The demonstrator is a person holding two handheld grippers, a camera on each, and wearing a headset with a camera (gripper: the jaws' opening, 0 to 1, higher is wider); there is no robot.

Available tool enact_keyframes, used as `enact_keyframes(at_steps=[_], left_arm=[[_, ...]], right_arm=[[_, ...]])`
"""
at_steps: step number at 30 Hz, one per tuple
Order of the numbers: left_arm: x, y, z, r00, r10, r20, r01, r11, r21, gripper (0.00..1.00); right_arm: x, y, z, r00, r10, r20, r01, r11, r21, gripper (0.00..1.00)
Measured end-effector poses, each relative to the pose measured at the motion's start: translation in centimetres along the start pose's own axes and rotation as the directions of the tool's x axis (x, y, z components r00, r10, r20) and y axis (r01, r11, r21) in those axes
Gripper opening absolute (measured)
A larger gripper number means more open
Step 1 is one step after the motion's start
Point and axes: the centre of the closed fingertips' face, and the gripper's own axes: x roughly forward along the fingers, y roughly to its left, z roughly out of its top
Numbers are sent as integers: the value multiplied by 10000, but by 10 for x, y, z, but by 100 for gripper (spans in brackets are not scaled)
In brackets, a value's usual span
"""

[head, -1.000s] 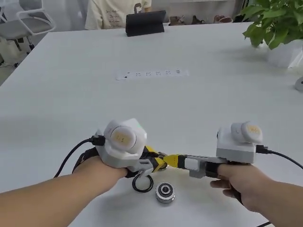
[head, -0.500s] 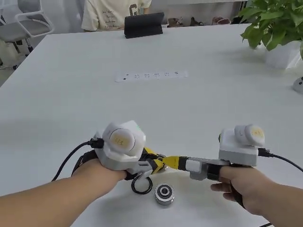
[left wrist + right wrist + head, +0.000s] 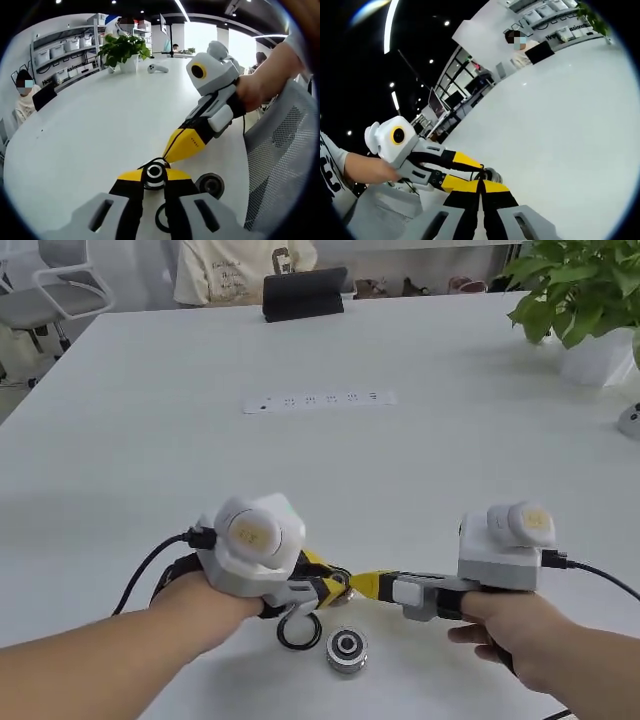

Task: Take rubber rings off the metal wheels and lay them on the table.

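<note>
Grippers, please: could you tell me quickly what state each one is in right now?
The left gripper is shut on a metal wheel.
The right gripper is shut, apparently pinching that wheel's rubber ring.

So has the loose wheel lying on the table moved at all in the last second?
No. The loose wheel sits in the same spot beside the rubber ring, in the same line with the power strip.
</note>
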Motion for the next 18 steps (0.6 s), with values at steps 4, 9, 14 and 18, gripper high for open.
enact_keyframes(at_steps=[4, 9, 14, 18], left_arm=[[-5, 0, 4, 9999, -67, 150, 67, 10000, -21, 14], [-12, -4, 8, 9992, -266, 303, 266, 9996, 24, 19], [-22, -8, 13, 9980, -385, 506, 381, 9992, 95, 22], [-31, -9, 17, 9968, -395, 689, 389, 9992, 94, 25]], right_arm=[[0, -1, 2, 10000, -8, 59, 8, 10000, -16, 0], [-1, 0, 5, 9999, 17, 123, -17, 10000, -39, 0], [-2, 3, 6, 9999, 76, 104, -75, 9999, -85, 0], [-2, 8, 7, 9999, 129, 69, -127, 9997, -185, 0]])
